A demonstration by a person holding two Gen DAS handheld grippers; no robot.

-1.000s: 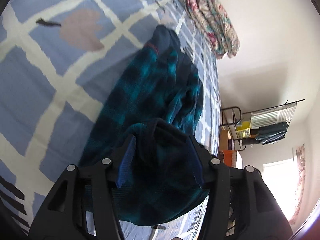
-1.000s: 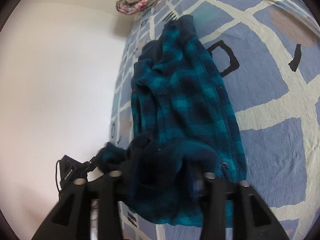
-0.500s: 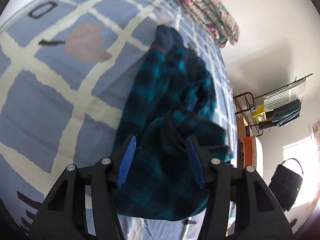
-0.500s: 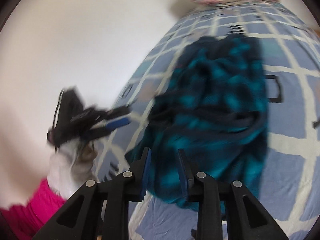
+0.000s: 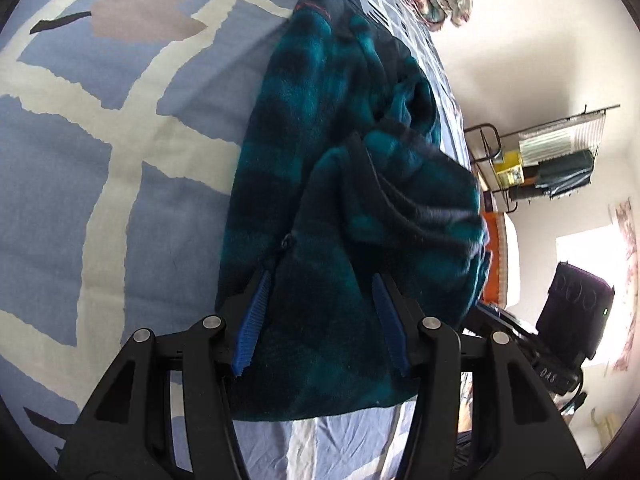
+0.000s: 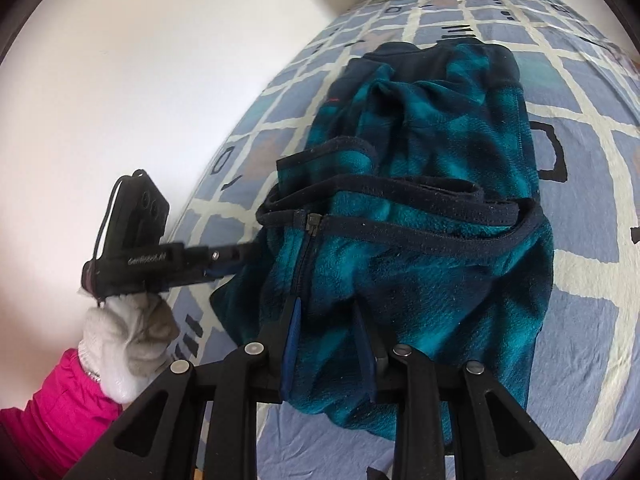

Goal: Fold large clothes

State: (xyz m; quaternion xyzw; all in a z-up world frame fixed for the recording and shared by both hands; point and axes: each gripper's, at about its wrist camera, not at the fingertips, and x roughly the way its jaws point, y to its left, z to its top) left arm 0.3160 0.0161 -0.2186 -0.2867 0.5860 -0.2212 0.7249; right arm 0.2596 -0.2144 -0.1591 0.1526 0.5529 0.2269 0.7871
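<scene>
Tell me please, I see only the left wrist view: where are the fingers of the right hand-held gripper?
Observer: The right hand-held gripper hangs over the near hem of the teal jacket, jaws narrow; a pinch I cannot confirm.
Operator: And my left one, from outside?
Observer: The left hand-held gripper points in sideways, its tips at the jacket's edge near the zipper pull.
Operator: Who holds it?
Observer: A white-gloved hand with a pink sleeve.

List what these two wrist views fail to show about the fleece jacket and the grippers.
- Sleeves of the plaid fleece jacket: buried in its own folds, both views.
- Left gripper fingertips: right wrist view, hidden behind the jacket's edge.
- Right gripper contact with fleece: cannot tell, pads seen edge-on.
- Wire rack contents: too small.
</scene>
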